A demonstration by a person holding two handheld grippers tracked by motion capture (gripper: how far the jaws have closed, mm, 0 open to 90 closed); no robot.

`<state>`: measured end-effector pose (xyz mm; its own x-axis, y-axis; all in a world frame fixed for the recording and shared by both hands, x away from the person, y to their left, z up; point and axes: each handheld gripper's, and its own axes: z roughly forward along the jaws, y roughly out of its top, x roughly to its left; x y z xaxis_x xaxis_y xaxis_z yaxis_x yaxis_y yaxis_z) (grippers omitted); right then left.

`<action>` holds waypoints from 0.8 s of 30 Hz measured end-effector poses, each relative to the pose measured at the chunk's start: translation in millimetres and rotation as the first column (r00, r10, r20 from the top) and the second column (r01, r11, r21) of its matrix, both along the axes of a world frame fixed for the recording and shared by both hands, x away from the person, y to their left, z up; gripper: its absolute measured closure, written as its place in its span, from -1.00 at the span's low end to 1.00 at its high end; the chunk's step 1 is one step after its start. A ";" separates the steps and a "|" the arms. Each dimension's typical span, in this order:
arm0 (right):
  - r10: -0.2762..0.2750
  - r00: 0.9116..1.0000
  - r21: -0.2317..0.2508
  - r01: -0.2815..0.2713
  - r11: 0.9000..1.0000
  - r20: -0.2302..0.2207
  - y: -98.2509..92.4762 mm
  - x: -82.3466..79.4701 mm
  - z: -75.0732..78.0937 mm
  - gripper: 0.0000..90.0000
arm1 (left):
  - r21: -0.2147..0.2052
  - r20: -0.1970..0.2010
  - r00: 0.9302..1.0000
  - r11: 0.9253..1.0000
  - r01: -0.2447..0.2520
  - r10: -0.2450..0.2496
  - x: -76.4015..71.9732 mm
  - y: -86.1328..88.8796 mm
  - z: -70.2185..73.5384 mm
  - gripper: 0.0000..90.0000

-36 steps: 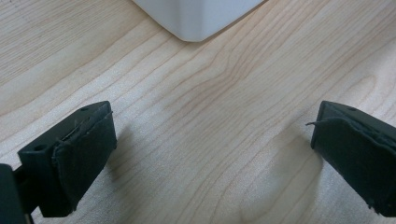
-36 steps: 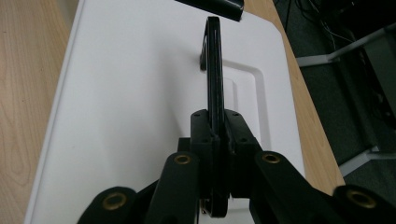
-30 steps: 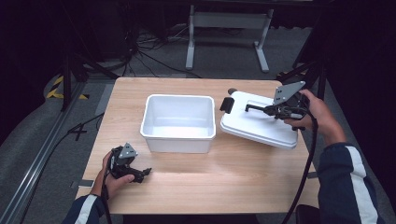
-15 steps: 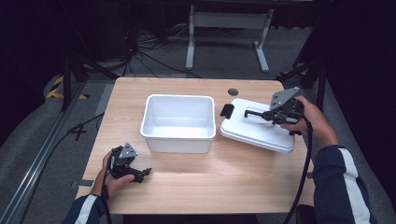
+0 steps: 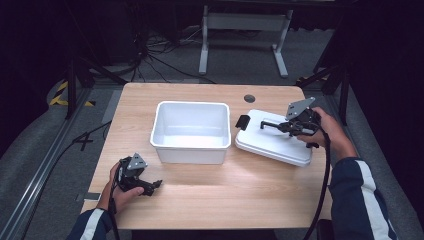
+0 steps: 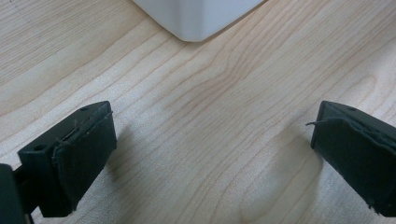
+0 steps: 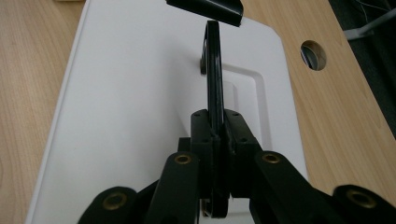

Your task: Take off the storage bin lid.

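A white lid with a thin black handle is at the right of the wooden table, just right of an open white bin. My right gripper is shut on that handle from the right. In the right gripper view the handle runs upright between the closed jaws of the right gripper, over the lid. A black clip sits at the lid's left end. My left gripper rests open at the table's front left, its jaws wide apart over bare wood.
A round cable hole lies in the table behind the lid, also in the right gripper view. The bin's corner is just beyond the left gripper's jaws. Dark floor, cables and a metal stand lie behind the table.
My right gripper has come down and a little toward the near side with the lid, which now sits lower over the table. The left gripper has stayed put.
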<state>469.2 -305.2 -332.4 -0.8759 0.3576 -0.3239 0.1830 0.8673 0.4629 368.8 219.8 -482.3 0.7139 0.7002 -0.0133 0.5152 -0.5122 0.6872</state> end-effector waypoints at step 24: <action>-0.034 0.999 0.026 0.035 0.999 -0.026 -5.2 10.8 -25.3 0.87 | 0.000 0.000 1.000 1.000 0.000 0.000 0.0 0.0 0.0 -0.99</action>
<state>480.0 -310.4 -357.8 -0.8709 0.3957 -0.2914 0.2245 0.8479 0.4803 368.7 219.7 -482.4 0.7137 0.7004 -0.0133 0.5151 -0.5119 0.6875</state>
